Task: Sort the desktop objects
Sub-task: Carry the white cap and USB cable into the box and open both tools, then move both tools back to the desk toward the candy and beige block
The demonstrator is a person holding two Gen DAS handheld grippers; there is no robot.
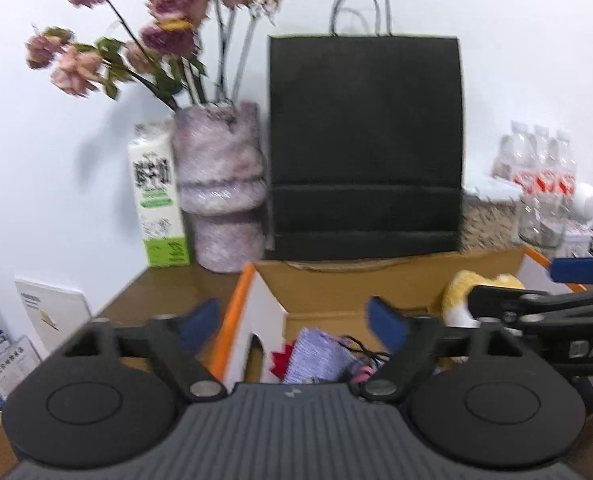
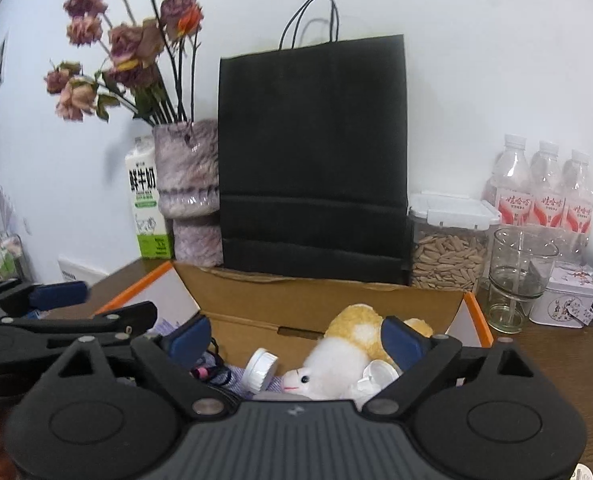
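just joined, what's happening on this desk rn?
A person is sorting desk clutter into an open cardboard box, one hand-held gripper in each hand. Both the left hand-held gripper and the right hand-held gripper hover over the box with jaws open and nothing held. Already in the box: a plush toy, a white cap and a purple knit item. A black paper bag stands behind it.

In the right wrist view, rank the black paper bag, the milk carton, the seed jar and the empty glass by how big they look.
1. black paper bag
2. seed jar and milk carton: too alike to rank.
3. empty glass, though it stands nearer the camera, which flatters it.
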